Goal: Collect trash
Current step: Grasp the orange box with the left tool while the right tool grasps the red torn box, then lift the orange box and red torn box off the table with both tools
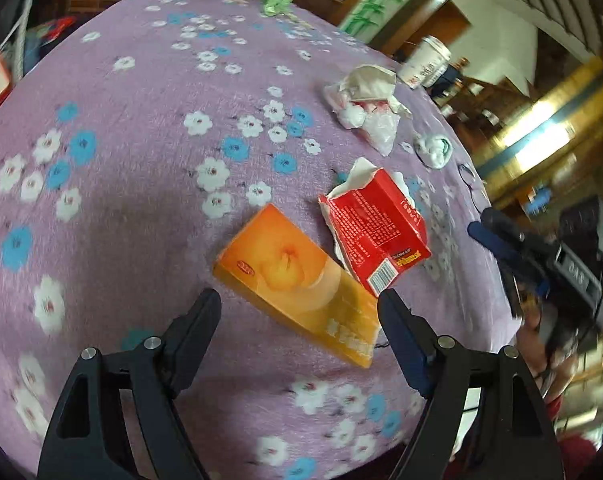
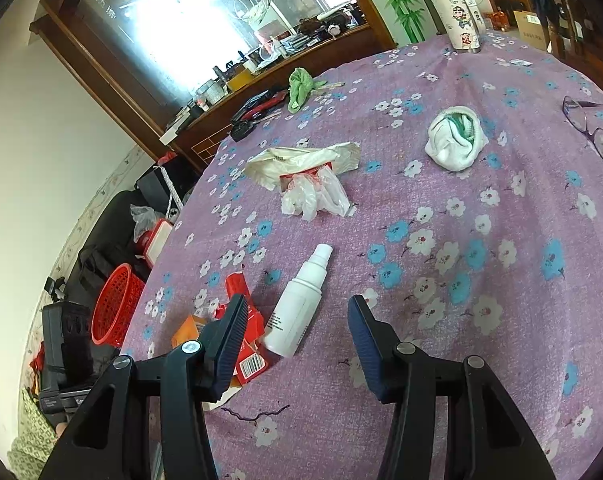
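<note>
An orange box (image 1: pixel 301 284) lies flat on the purple flowered tablecloth (image 1: pixel 141 160). My left gripper (image 1: pixel 299 308) is open, its jaws on either side of the box's near end. A torn red carton (image 1: pixel 375 232) lies just right of the box. Crumpled plastic wrappers (image 1: pixel 365 108) lie further back. In the right wrist view a white spray bottle (image 2: pixel 299 304) lies on the cloth. My right gripper (image 2: pixel 297 320) is open around its base. The red carton (image 2: pixel 245 340) and orange box (image 2: pixel 187 330) sit behind the left finger. The plastic wrappers (image 2: pixel 309 184) lie beyond.
A red mesh basket (image 2: pixel 115 304) stands on the floor left of the table. A white balled sock (image 2: pixel 455 142), eyeglasses (image 2: pixel 593 132), a white cup (image 2: pixel 459 12) and a green cloth (image 2: pixel 299 88) are on the table. The right gripper shows at the table's right edge (image 1: pixel 541 256).
</note>
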Tool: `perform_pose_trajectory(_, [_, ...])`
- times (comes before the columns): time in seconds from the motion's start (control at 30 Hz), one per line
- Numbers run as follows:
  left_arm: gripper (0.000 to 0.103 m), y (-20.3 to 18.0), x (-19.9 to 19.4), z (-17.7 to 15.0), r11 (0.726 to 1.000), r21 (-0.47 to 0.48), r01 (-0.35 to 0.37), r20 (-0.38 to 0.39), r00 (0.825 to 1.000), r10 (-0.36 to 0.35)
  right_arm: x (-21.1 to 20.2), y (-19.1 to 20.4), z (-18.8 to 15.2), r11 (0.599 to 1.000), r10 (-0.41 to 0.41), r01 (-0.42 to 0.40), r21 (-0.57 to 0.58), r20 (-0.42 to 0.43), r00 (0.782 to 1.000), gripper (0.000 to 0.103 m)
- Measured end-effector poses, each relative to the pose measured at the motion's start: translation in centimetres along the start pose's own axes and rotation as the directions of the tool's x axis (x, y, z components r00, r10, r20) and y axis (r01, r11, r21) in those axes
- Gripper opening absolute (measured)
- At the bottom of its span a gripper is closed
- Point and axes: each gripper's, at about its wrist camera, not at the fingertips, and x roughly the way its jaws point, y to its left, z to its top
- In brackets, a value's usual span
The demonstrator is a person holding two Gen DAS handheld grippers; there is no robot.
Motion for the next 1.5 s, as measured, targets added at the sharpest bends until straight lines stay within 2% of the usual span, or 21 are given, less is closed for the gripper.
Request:
perform_pose_trajectory(0.03, [0.079, -0.5, 0.1, 0.1, 1.000, -0.008, -0.008, 0.007, 1.000, 0.008, 0.0, 0.1, 0.0, 1.000, 0.002, -0.002, 0.000, -0.002, 1.000, 0.055])
perform_pose_trajectory(0.1, [0.079, -1.3, 0.6, 0.3, 0.996, -0.003, -0.084, 0.024, 0.996, 0.084, 0.0, 0.2, -0.1, 1.000, 0.008, -0.008, -0.005, -0.003, 1.000, 0.056])
perform_pose_trajectory(0.17, [0.079, -2.3, 1.8, 0.7, 0.987, 0.019, -0.161, 0.024, 0.987, 0.161, -0.1, 0.3, -0.3, 1.000, 0.005, -0.005, -0.013, -0.002, 1.000, 0.056])
perform_pose_trajectory(0.27, [0.079, -3.1, 2.7, 1.3, 0.971, 0.051, -0.232, 0.024, 0.973, 0.231, -0.4, 0.3, -0.3, 1.000, -0.013, 0.013, -0.018, 0.008, 1.000, 0.056])
perform_pose_trajectory(0.37, [0.068, -3.0, 2.7, 1.6, 0.959, 0.081, -0.272, 0.029, 0.962, 0.271, -0.3, 0.4, -0.5, 1.000, -0.017, 0.018, -0.026, 0.003, 1.000, 0.056])
perform_pose_trajectory(0.43, [0.064, -2.3, 2.2, 1.7, 0.960, 0.086, -0.265, 0.027, 0.964, 0.263, 0.0, 0.7, -0.6, 0.999, -0.015, 0.015, -0.038, -0.008, 1.000, 0.056])
perform_pose_trajectory(0.5, [0.057, -1.4, 1.4, 1.7, 0.956, 0.079, -0.282, 0.045, 0.959, 0.279, 0.6, 1.4, -0.9, 0.998, -0.004, 0.002, -0.061, -0.024, 1.000, 0.056])
perform_pose_trajectory(0.63, [0.054, 0.3, -0.1, 1.7, 0.946, 0.071, -0.317, 0.067, 0.947, 0.313, 2.1, 3.5, -1.5, 0.992, 0.005, -0.012, -0.125, -0.053, 0.999, 0.056])
perform_pose_trajectory(0.73, [0.054, 0.9, 0.1, 1.5, 0.918, 0.095, -0.386, 0.065, 0.922, 0.381, 3.2, 5.2, -1.3, 0.981, -0.016, 0.007, -0.196, -0.043, 0.999, 0.056])
perform_pose_trajectory(0.9, [0.054, 0.7, 0.4, 1.1, 0.910, 0.121, -0.397, 0.089, 0.917, 0.388, 5.9, 6.5, -0.5, 0.954, -0.093, 0.072, -0.290, -0.061, 0.994, 0.055])
perform_pose_trajectory(1.03, [0.053, 0.8, 0.5, 1.3, 0.911, 0.132, -0.391, 0.102, 0.919, 0.380, 7.2, 7.7, -1.5, 0.918, -0.132, 0.091, -0.385, -0.081, 0.988, 0.053])
perform_pose_trajectory(1.07, [0.050, 0.8, 0.5, 1.3, 0.910, 0.133, -0.393, 0.107, 0.918, 0.381, 7.7, 8.1, -2.1, 0.906, -0.150, 0.100, -0.411, -0.090, 0.985, 0.051])
perform_pose_trajectory(1.1, [0.050, 0.8, 0.5, 1.3, 0.909, 0.137, -0.395, 0.112, 0.917, 0.382, 8.1, 8.4, -2.5, 0.900, -0.159, 0.102, -0.424, -0.100, 0.982, 0.044])
perform_pose_trajectory(1.2, [0.049, 0.8, 0.5, 1.2, 0.912, 0.139, -0.387, 0.125, 0.920, 0.371, 8.6, 8.5, -3.4, 0.897, -0.156, 0.084, -0.434, -0.132, 0.979, 0.024])
perform_pose_trajectory(1.27, [0.046, 0.6, 0.4, 1.1, 0.911, 0.147, -0.385, 0.135, 0.920, 0.367, 8.3, 8.4, -3.6, 0.899, -0.163, 0.099, -0.428, -0.116, 0.980, 0.024])
perform_pose_trajectory(1.5, [0.046, -0.4, -0.5, 0.6, 0.914, 0.163, -0.371, 0.183, 0.922, 0.341, 5.6, 8.2, -3.3, 0.918, -0.143, 0.116, -0.378, -0.046, 0.989, 0.023])
